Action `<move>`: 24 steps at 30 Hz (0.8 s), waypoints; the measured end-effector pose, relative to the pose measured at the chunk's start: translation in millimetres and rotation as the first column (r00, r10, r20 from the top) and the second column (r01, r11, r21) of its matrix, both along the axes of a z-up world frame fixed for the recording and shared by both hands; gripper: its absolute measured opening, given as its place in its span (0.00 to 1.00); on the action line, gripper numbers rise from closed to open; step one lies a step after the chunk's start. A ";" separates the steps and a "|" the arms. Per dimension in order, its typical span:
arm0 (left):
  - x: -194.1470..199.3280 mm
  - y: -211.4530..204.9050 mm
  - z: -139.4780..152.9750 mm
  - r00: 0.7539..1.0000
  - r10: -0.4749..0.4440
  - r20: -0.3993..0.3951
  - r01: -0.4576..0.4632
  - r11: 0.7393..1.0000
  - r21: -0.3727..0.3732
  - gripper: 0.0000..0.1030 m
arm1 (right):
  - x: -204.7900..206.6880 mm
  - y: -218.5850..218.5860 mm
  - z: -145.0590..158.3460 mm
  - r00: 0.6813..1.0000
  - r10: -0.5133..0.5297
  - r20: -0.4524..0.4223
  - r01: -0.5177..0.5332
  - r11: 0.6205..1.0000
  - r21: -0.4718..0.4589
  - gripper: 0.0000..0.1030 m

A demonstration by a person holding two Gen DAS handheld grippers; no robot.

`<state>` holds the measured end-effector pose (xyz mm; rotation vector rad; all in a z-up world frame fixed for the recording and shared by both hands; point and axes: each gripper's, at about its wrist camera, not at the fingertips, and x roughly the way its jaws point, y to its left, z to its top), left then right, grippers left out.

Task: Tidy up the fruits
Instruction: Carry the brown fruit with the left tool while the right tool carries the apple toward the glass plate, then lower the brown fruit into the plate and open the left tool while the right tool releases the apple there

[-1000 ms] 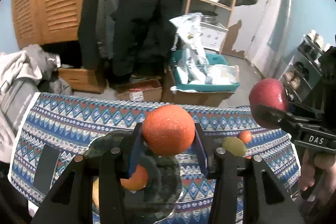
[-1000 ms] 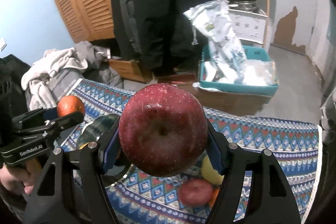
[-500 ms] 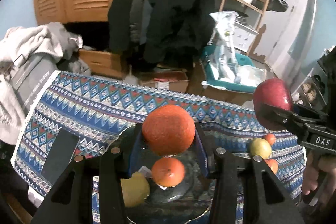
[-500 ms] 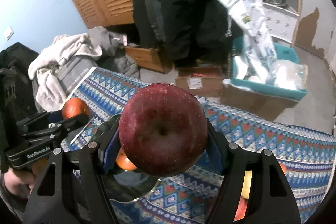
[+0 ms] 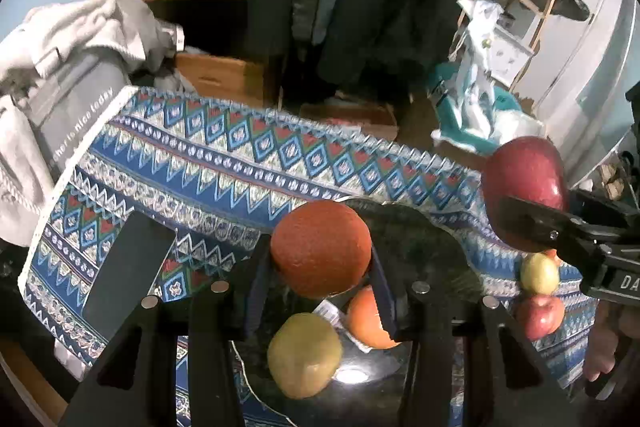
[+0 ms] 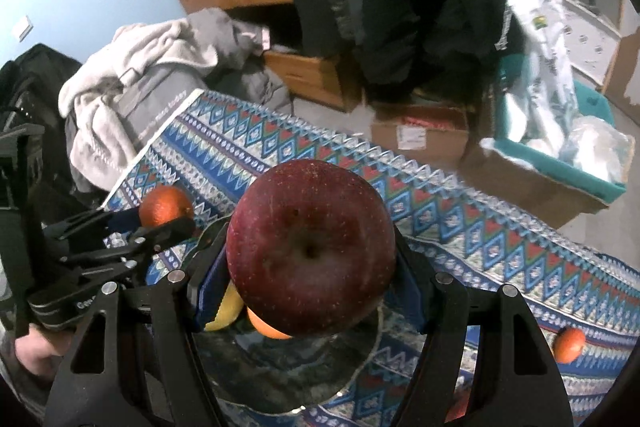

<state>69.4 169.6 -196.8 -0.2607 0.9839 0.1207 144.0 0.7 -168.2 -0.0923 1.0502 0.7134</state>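
My left gripper (image 5: 320,263) is shut on an orange (image 5: 320,247) and hangs over a dark glass plate (image 5: 424,247). On that plate lie a yellow-green fruit (image 5: 304,355) and a second orange (image 5: 370,319). My right gripper (image 6: 312,263) is shut on a big dark red apple (image 6: 312,247) above the same plate (image 6: 288,375), with yellow fruit (image 6: 228,307) and orange fruit (image 6: 264,327) peeking from under it. The right gripper with its apple (image 5: 524,183) appears at the right of the left wrist view. In the right wrist view the left gripper (image 6: 160,223) holds its orange (image 6: 166,205) at the left.
A patterned blue cloth (image 5: 224,163) covers the table. A dark phone (image 5: 128,271) lies on it at the left. Loose fruit sits at the right: a yellow-green one (image 5: 540,273), a red apple (image 5: 540,315) and a small orange (image 6: 570,345). Clothes, boxes and a teal bin crowd the floor behind.
Both grippers have moved leftward and sunk toward the table, fruit still held. The plate with its two fruits has come further under them. The loose fruit has slid to the right.
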 end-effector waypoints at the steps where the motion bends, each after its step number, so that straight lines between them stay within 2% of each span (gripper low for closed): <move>1: 0.7 1.8 -4.1 1.000 0.002 -0.011 -0.002 1.000 -0.005 0.46 | 1.1 3.7 -3.9 1.000 0.005 -0.008 -0.005 1.000 -0.005 0.70; 6: 5.6 9.1 -26.1 0.998 0.011 -0.060 -0.014 0.999 -0.046 0.46 | 4.4 19.7 -25.6 0.999 0.023 -0.043 -0.024 0.999 -0.038 0.70; 10: 7.0 11.2 -39.0 0.996 0.024 -0.090 -0.029 0.998 -0.049 0.46 | 5.3 28.4 -41.3 0.997 0.037 -0.072 -0.041 0.997 -0.062 0.70; 24: 13.8 12.0 -75.1 0.984 0.030 -0.177 -0.043 0.996 -0.072 0.46 | 5.7 40.3 -68.8 0.988 0.054 -0.142 -0.066 0.994 -0.082 0.70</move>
